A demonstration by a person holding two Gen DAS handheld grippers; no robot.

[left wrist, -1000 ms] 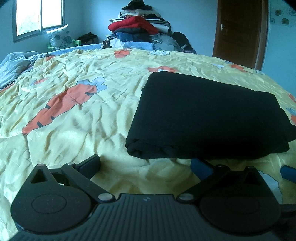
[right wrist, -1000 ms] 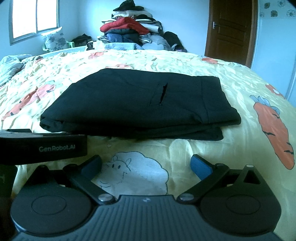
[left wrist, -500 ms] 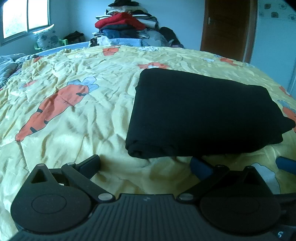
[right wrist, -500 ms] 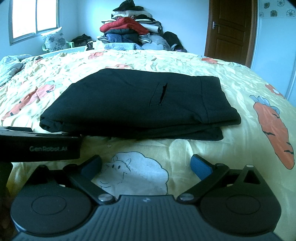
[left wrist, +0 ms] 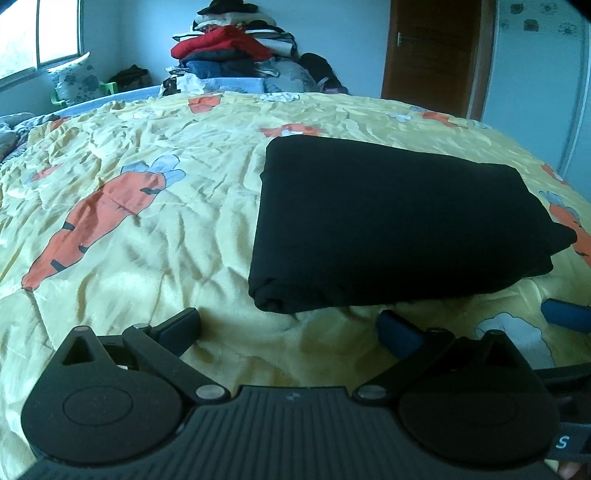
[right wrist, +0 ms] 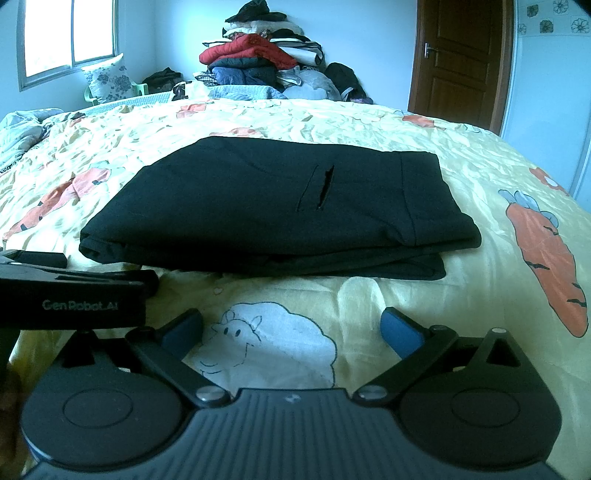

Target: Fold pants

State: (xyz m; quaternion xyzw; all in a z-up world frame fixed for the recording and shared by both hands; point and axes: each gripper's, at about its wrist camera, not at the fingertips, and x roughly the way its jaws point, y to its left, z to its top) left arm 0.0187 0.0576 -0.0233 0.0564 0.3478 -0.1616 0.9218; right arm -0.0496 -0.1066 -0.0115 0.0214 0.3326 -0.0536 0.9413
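Observation:
Black pants (left wrist: 388, 229) (right wrist: 266, 206) lie folded into a thick rectangle on the yellow carrot-print bedspread (left wrist: 140, 229) (right wrist: 517, 295). A slit pocket shows on their top layer in the right wrist view. My left gripper (left wrist: 290, 328) is open and empty, just short of the pants' near left corner. My right gripper (right wrist: 291, 330) is open and empty too, over a sheep print, a little in front of the pants' near edge. The left gripper's body (right wrist: 70, 295) shows at the left of the right wrist view. A blue fingertip of the right gripper (left wrist: 567, 314) shows at the left view's right edge.
A tall pile of clothes (left wrist: 236, 55) (right wrist: 266, 62) stands beyond the bed's far edge. A brown door (left wrist: 436, 55) (right wrist: 458, 62) is at the back right, a window (right wrist: 70, 33) at the back left. A crumpled blanket (right wrist: 22, 133) lies at the bed's left.
The left wrist view has swung slightly leftward across the frames, so the pants now sit more centred. The right gripper has stayed put. Both grippers stay open.

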